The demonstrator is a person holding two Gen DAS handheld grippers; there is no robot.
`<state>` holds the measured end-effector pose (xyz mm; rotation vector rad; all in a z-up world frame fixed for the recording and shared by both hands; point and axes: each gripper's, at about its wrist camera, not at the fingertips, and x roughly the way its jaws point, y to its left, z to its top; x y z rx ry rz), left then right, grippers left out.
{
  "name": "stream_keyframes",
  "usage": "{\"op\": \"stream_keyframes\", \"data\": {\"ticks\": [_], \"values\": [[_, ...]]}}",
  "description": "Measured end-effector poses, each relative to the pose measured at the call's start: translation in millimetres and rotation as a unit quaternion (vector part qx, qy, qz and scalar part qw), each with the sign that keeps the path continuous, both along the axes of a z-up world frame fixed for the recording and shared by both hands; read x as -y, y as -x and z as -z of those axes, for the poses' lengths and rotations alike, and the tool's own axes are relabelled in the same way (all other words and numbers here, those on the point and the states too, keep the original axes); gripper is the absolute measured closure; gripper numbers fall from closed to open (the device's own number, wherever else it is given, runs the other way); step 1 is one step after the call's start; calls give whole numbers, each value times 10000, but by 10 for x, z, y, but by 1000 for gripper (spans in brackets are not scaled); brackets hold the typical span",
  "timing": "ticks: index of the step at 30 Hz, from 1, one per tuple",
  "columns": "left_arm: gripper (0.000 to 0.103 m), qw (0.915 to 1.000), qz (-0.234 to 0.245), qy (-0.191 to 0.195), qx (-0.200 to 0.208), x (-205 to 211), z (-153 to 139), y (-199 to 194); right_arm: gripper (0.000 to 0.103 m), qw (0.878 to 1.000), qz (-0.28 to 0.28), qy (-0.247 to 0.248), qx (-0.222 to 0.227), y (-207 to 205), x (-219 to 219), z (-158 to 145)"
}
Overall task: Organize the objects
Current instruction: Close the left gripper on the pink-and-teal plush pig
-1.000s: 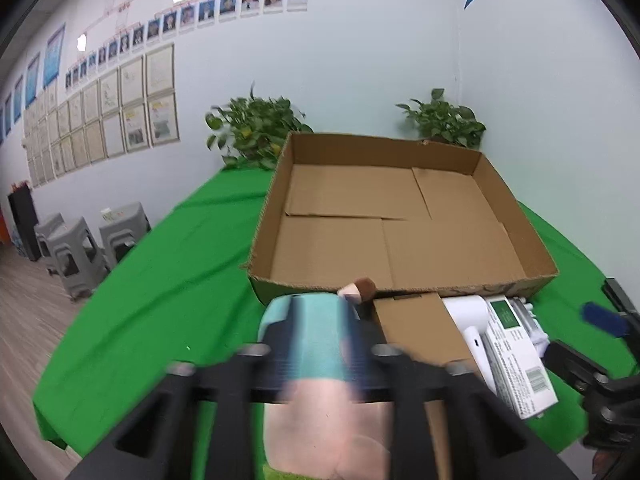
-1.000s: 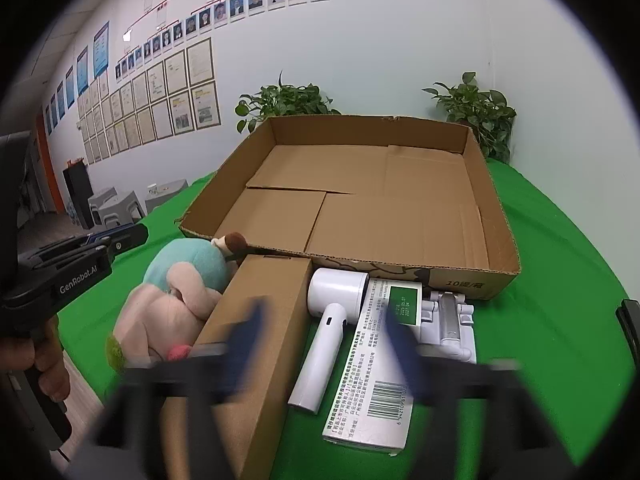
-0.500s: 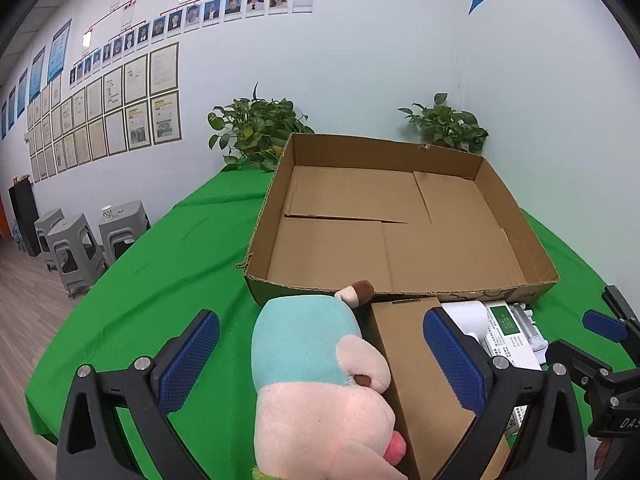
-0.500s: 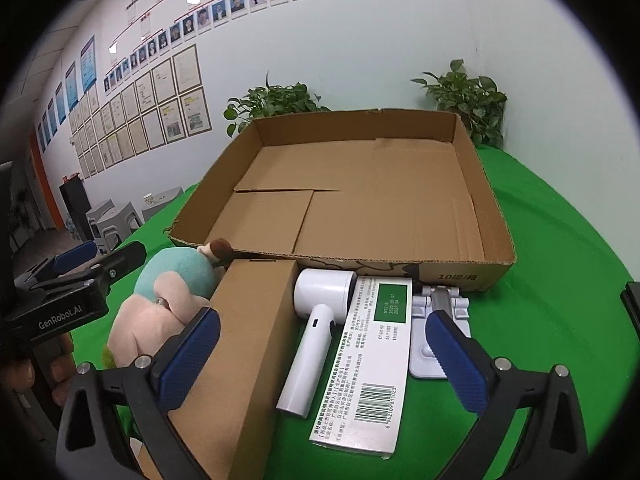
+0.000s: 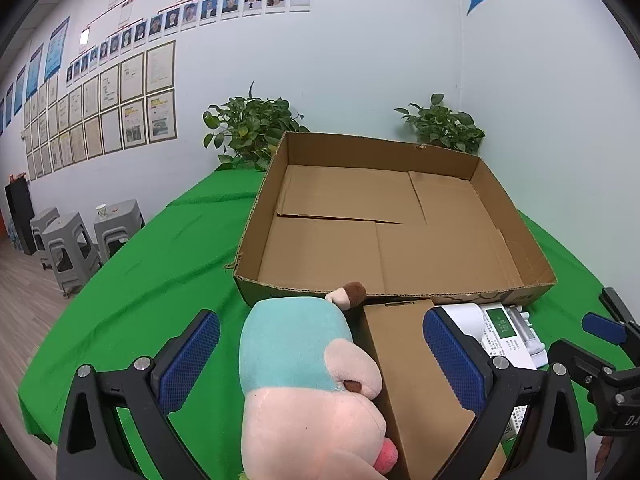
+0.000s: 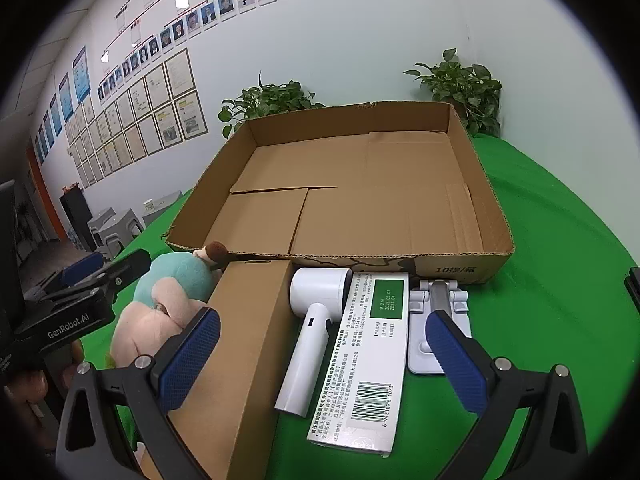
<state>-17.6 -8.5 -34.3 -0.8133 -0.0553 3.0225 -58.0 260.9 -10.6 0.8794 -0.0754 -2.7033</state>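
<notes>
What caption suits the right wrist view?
Open right gripper above a small carton, hair dryer and medicine box, before an empty cardboard tray.

A teal and pink plush toy (image 5: pixel 308 376) lies on green cloth (image 5: pixel 152 280). The tray (image 6: pixel 460 268) is plain brown; the carton (image 6: pixel 368 360) is white with a green patch.

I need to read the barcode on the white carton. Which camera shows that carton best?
The right wrist view: the white carton lies whole, barcode up. The left wrist view shows only a strip of it behind that gripper's finger.
</notes>
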Motion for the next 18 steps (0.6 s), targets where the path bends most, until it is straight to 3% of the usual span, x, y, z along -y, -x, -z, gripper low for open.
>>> {"op": "stream_keyframes", "data": {"ticks": [8,18], "values": [[0,9999,22,124,-40,24,-23,-13,1,9999,-96,-71,25,20,62,-19],[0,9998,181,-18,82,151,-25,-18,1,9993,-360,9,133,29,150,-26]]}}
